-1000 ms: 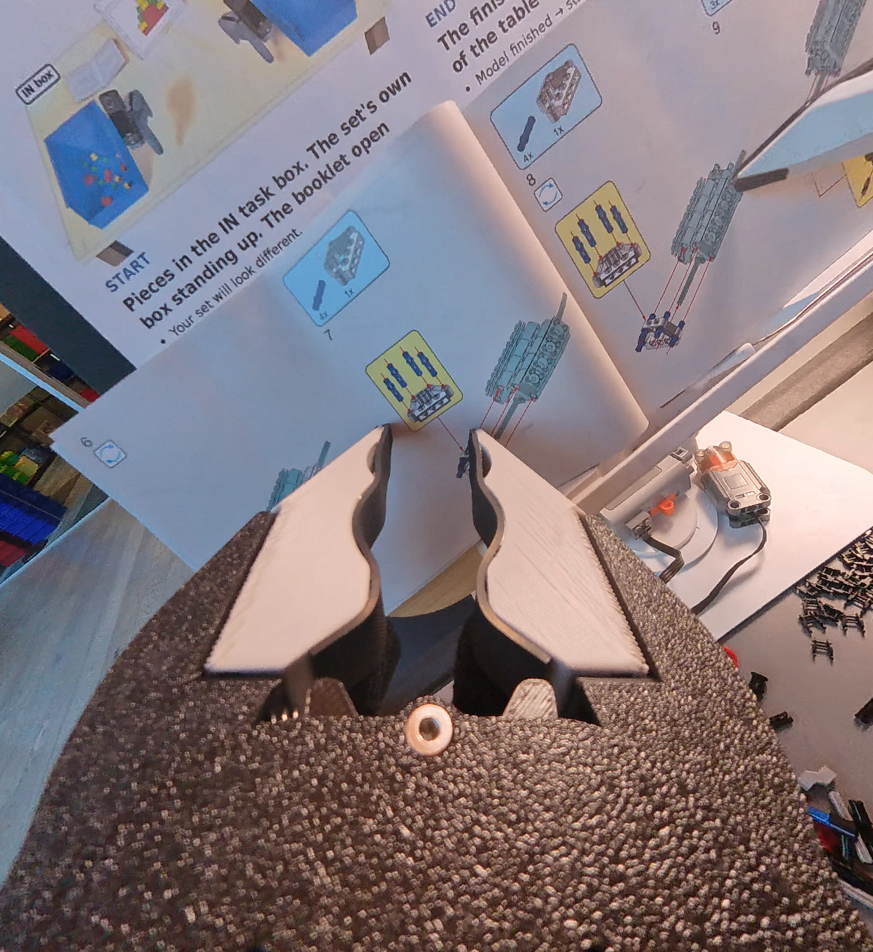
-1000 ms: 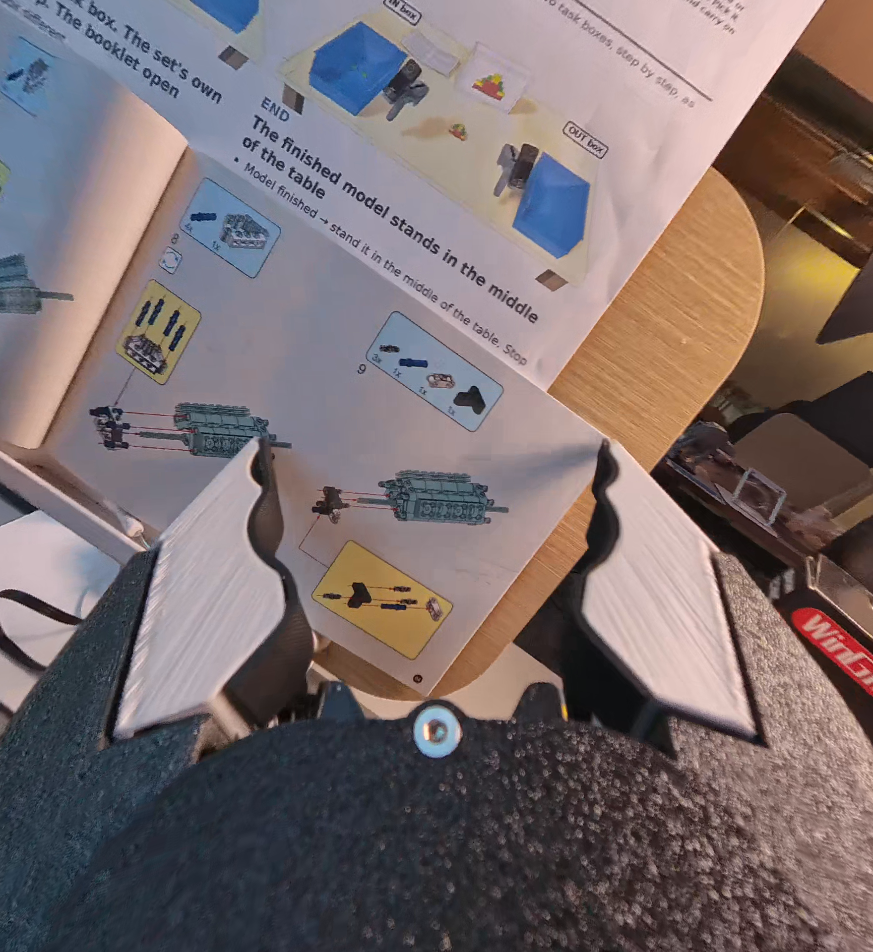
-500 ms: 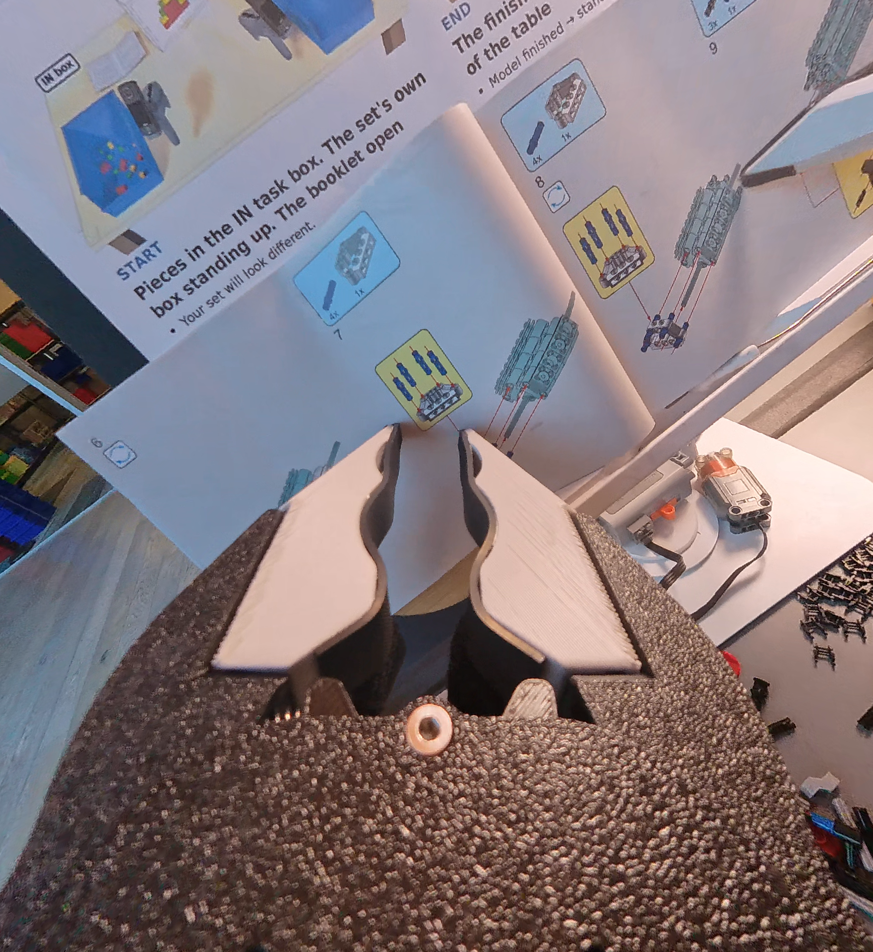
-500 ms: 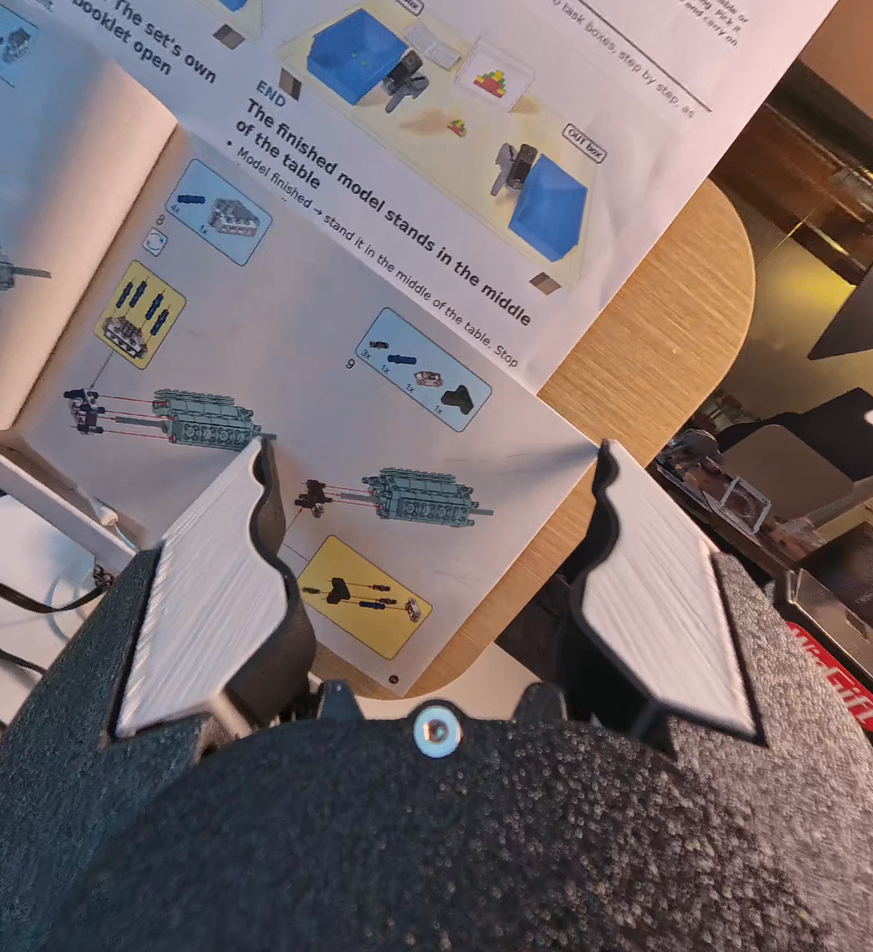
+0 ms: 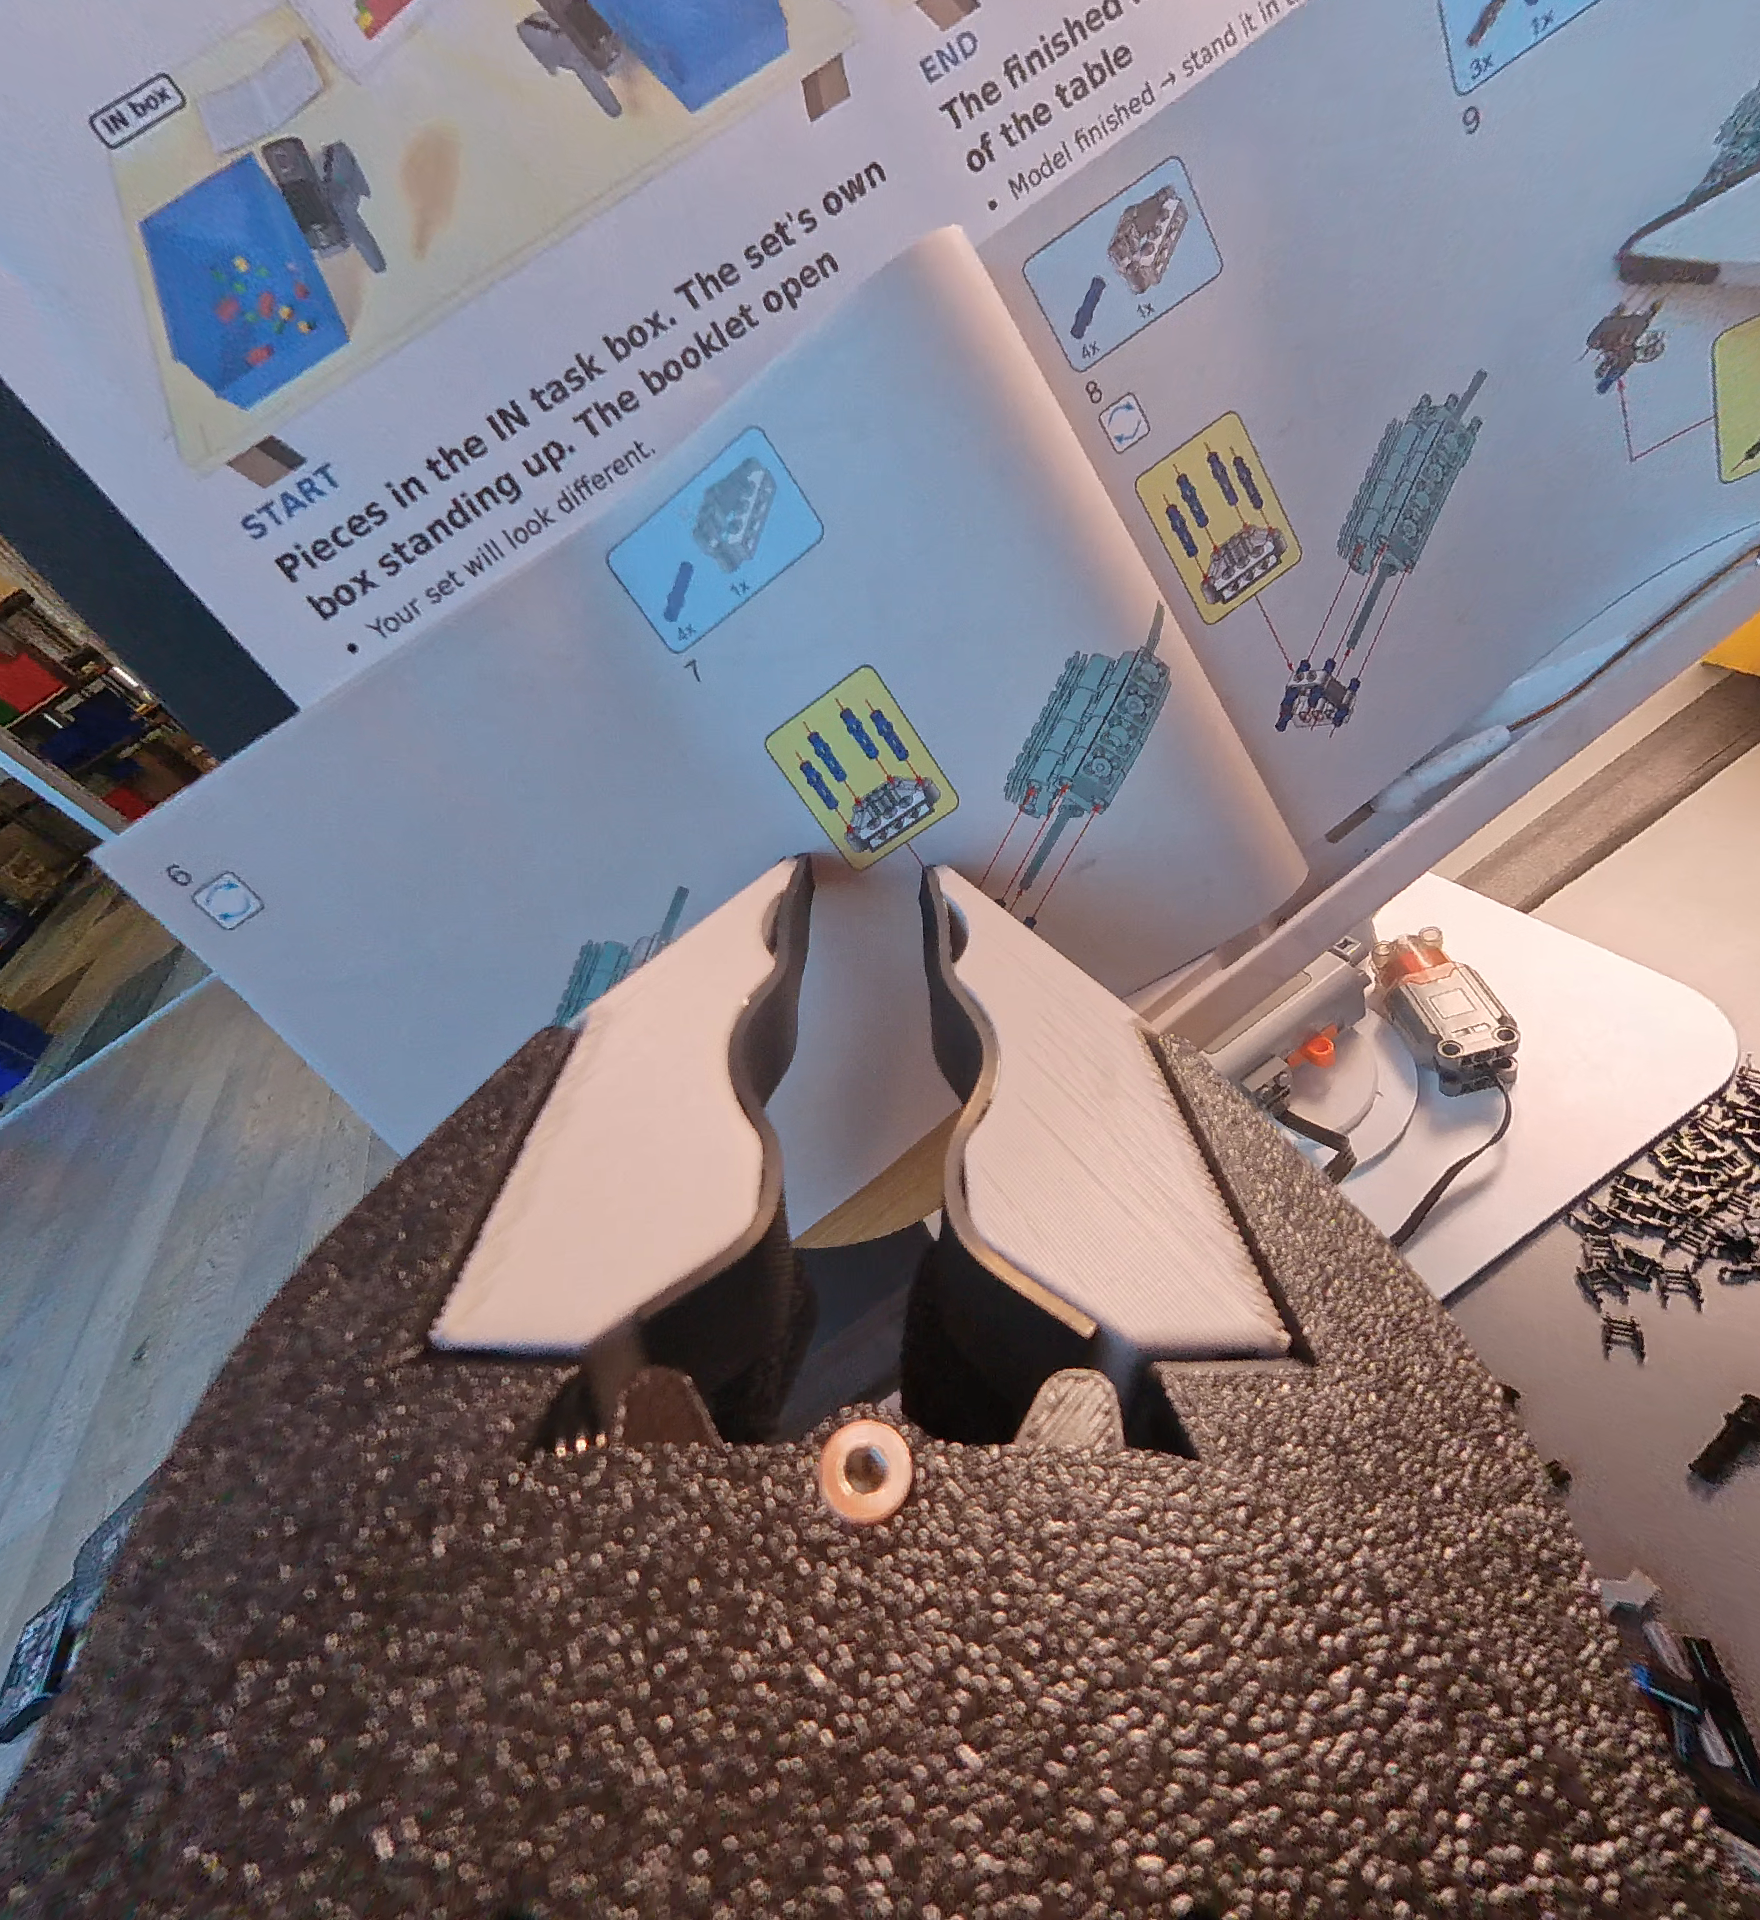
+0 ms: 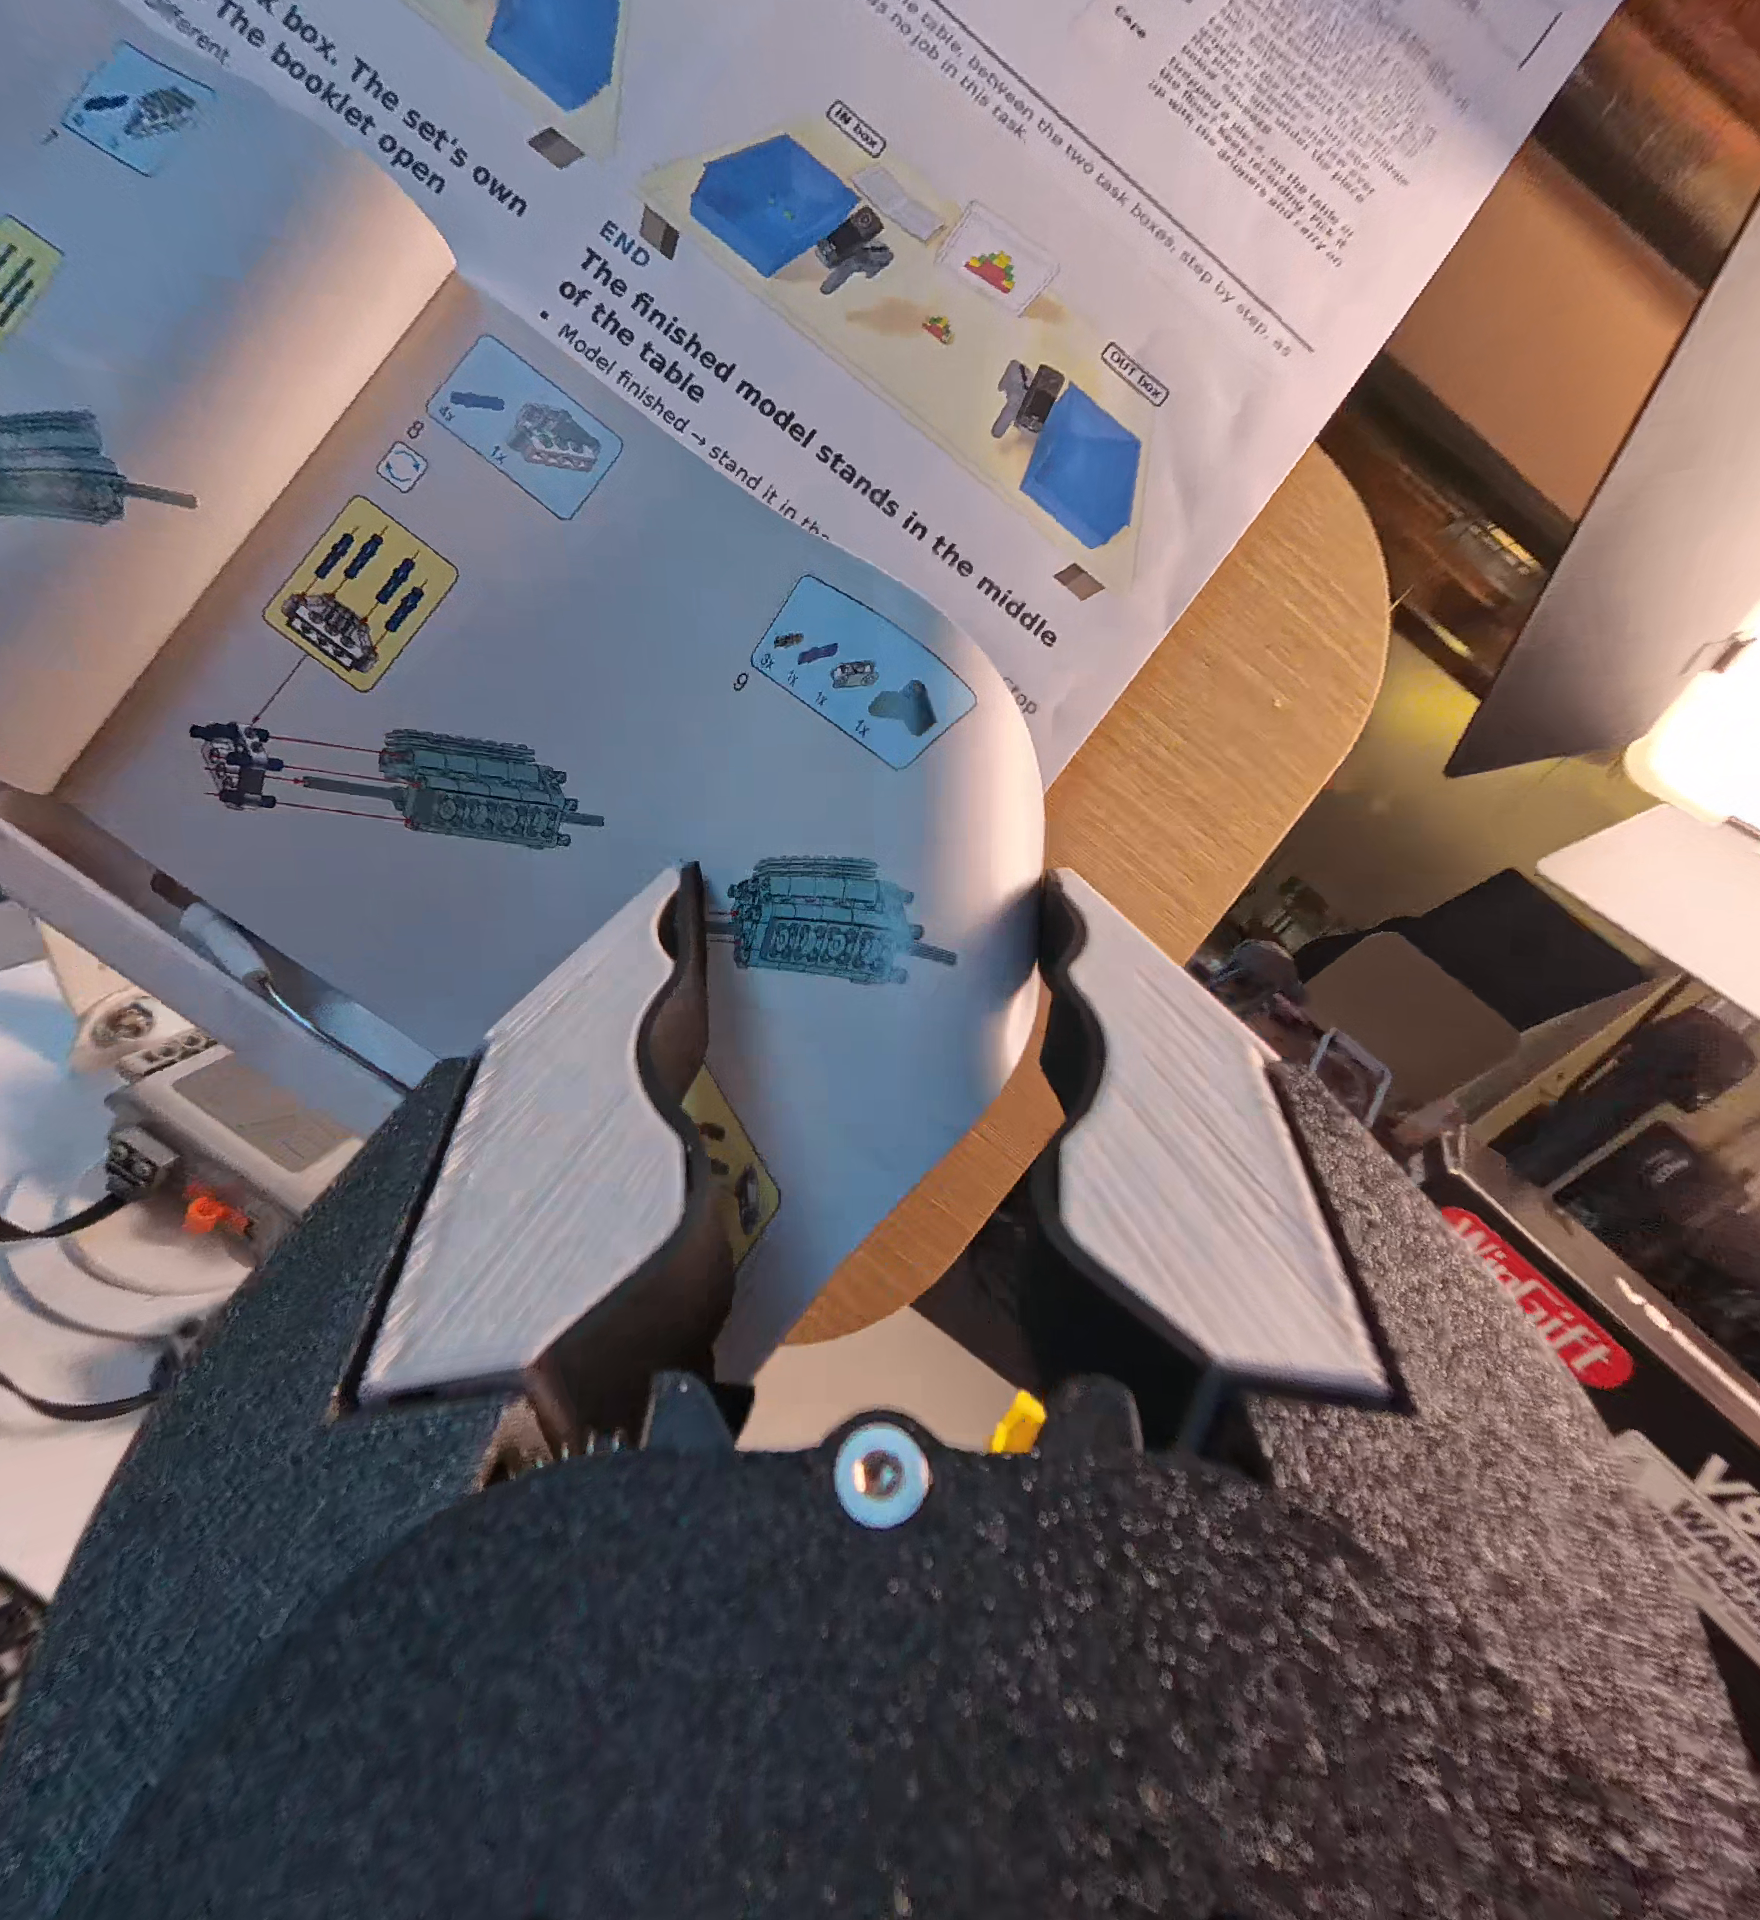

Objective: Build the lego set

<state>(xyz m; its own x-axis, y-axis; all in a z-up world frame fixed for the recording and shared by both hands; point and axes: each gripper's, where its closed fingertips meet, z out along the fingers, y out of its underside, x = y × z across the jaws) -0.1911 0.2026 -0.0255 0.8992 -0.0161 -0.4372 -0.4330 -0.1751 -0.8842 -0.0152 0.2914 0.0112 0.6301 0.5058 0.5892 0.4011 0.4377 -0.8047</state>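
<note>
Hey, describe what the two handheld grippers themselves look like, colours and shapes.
Left gripper and right gripper match: black, grainy-textured bodies, each with a round silver screw at the centre. Their fingers are flat, pale grey, finely ridged plates with wavy black inner edges. No cables or sleeves show.

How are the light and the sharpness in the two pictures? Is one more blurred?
Left wrist view: mostly sharp, even cool light on the booklet, and the pile of black pins is crisp. Right wrist view: softer, with motion blur at the left edge, and the bright lamp panel at right is blown out, with warm glare.
</note>
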